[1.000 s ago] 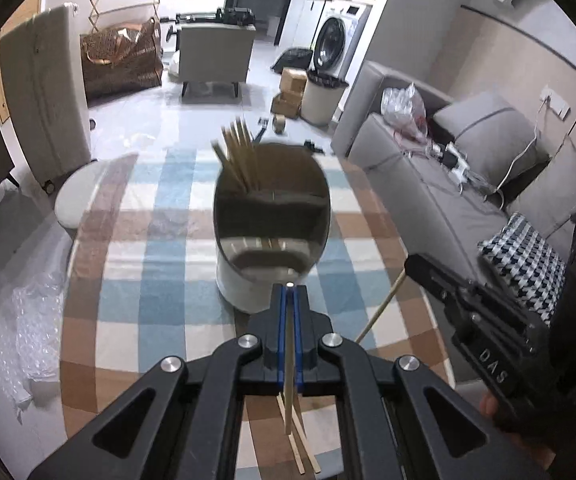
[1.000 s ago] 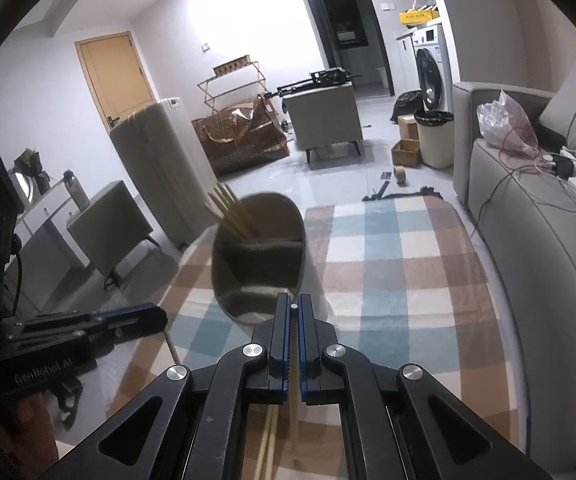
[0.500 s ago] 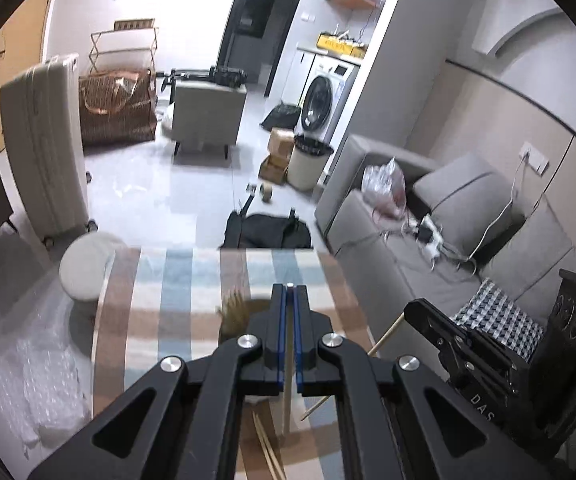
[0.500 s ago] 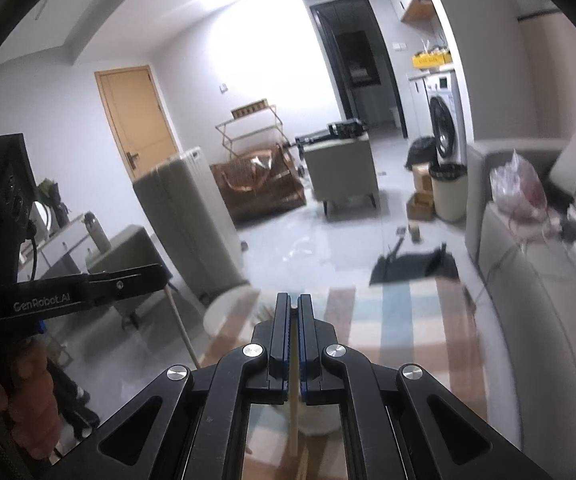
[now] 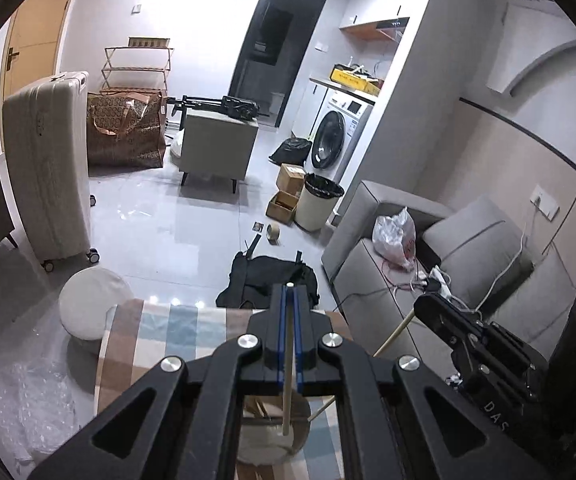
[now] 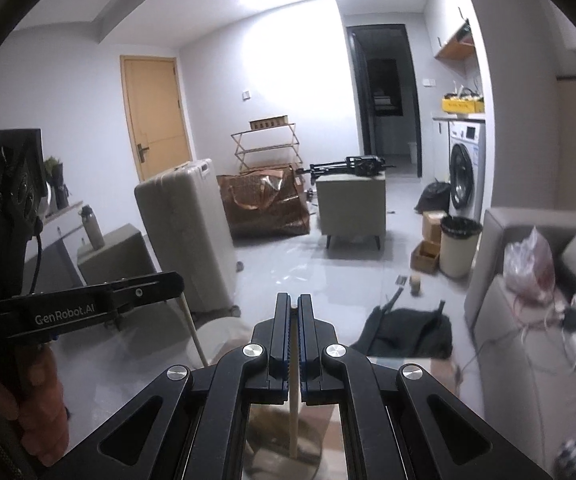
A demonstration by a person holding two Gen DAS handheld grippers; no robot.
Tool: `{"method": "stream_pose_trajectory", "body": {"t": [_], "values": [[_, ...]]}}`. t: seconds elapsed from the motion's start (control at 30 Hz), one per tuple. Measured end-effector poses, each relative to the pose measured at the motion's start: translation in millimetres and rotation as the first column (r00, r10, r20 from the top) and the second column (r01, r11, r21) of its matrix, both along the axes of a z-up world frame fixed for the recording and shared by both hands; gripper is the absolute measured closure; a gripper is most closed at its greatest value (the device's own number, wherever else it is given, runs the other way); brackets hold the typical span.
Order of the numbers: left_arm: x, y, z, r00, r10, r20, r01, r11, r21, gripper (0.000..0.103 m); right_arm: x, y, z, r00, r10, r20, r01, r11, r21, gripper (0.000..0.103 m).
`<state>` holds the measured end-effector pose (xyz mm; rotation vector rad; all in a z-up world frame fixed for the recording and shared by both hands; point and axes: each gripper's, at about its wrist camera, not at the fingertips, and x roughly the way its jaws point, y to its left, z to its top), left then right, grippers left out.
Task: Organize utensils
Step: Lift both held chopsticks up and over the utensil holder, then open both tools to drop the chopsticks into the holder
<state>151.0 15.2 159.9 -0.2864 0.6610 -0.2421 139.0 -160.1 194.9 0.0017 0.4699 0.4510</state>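
Between left tongs point(image 5: 290, 292), chopstick point(image 5: 286, 400) clamped upright, right tongs point(image 6: 298, 304) likewise

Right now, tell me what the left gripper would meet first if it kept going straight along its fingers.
Probably the black bag on the floor beyond the table edge; the left gripper, shut on a chopstick, points at it, though depth is unclear.

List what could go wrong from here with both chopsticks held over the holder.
1. The left tool pinches its thin wooden chopstick near the top, so the stick could swing or slip out.
2. The white cylindrical utensil holder sits almost hidden beneath the tools, so lowering may miss its opening.
3. The right tool and its own chopstick hang close by; the two sticks may collide over the holder.
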Motion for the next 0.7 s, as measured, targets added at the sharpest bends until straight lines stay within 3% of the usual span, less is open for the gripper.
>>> {"method": "stream_pose_trajectory", "body": {"t": [0.33,0.47,0.7], "values": [[18,10,-36,0.999,0.038,-0.012,-0.038,0.998,-0.045,0.103,30,14,-34,1.0,0.021,-0.014,-0.022,0.998,-0.053,0.101],[17,12,-43,1.0,0.019,0.012,-0.018,0.996,-0.085,0.103,33,21,-46,0.999,0.031,-0.015,-0.032,0.996,-0.079,0.101],[17,13,-50,0.999,0.03,0.02,-0.028,0.996,-0.09,0.103,35,27,-70,0.999,0.039,-0.029,-0.042,0.99,-0.131,0.101]]}}
